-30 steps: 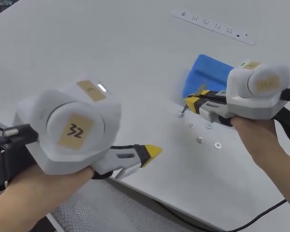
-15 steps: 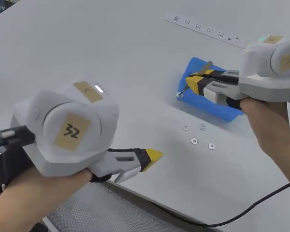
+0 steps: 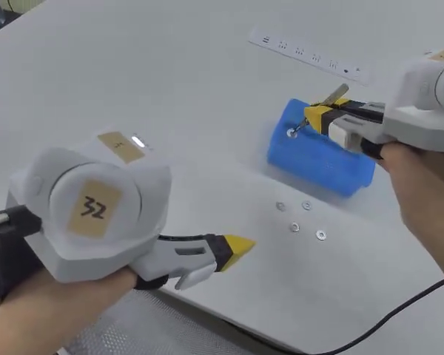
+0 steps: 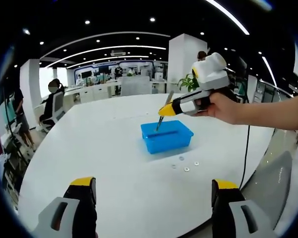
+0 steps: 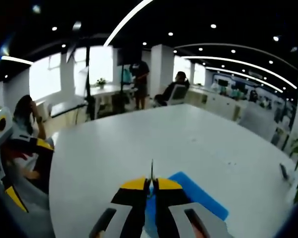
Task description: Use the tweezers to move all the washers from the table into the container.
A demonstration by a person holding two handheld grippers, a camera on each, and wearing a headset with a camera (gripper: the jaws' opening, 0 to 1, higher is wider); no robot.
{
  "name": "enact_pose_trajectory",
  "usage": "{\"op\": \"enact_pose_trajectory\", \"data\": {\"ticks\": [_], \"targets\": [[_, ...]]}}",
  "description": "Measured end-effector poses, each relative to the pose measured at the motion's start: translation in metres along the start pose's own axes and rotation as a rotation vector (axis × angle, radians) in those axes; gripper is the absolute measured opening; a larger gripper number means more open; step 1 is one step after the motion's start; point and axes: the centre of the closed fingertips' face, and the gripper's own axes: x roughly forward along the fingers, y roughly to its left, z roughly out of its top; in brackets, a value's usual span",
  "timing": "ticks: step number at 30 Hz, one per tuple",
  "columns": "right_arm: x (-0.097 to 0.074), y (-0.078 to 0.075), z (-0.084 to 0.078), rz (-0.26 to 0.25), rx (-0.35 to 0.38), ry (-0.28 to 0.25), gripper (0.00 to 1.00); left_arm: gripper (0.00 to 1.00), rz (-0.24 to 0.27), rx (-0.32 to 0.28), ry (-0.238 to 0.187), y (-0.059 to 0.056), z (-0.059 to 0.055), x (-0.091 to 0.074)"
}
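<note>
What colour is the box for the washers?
The container is bright blue; the head view shows it best.

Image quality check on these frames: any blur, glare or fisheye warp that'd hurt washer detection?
Head view: even light, washers crisp, white table bright without glare. Left gripper view: strong fisheye bend, container sharp, washers tiny. Right gripper view: soft throughout, windows blown out, tweezers a thin blurred line.

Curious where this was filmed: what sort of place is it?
Probably an open-plan office or lab: a big white table with a power strip, seated people at desks behind, ceiling strip lights.
</note>
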Motion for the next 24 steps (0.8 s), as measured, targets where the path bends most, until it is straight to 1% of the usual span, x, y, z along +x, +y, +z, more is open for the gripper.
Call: {"op": "enact_pose_trajectory", "data": {"ticks": [1, 4, 7, 12, 15, 16, 19, 20, 24], "targets": [[0.004, -0.005, -0.001, -0.018, 0.007, 0.0, 0.02, 0.99, 0.003, 0.004, 0.003, 0.001, 0.0, 0.001], [0.014, -0.014, -0.006, -0.04, 0.018, 0.01, 0.02, 0.99, 0.007, 0.017, 0.007, 0.002, 0.001, 0.001], [0.026, -0.018, -0.012, -0.043, 0.038, 0.021, 0.02, 0.99, 0.018, 0.032, 0.019, 0.005, 0.0, 0.001], [0.034, -0.026, -0.022, -0.056, 0.067, 0.038, 0.02, 0.99, 0.027, 0.033, 0.016, 0.008, 0.001, -0.003], [0.038, -0.023, -0.027, -0.046, 0.088, 0.047, 0.02, 0.99, 0.039, 0.029, 0.02, 0.01, -0.001, -0.005], [0.042, -0.024, -0.031, -0.041, 0.097, 0.051, 0.02, 0.99, 0.04, 0.027, 0.02, 0.01, -0.001, -0.005], [0.043, -0.02, -0.038, -0.038, 0.091, 0.073, 0.02, 0.99, 0.04, 0.027, 0.028, 0.008, -0.003, -0.004], [0.047, -0.02, -0.042, -0.035, 0.086, 0.082, 0.02, 0.99, 0.04, 0.028, 0.029, 0.008, -0.004, -0.004], [0.052, -0.023, -0.051, -0.039, 0.081, 0.102, 0.02, 0.99, 0.038, 0.031, 0.032, 0.006, -0.004, -0.004]]}}
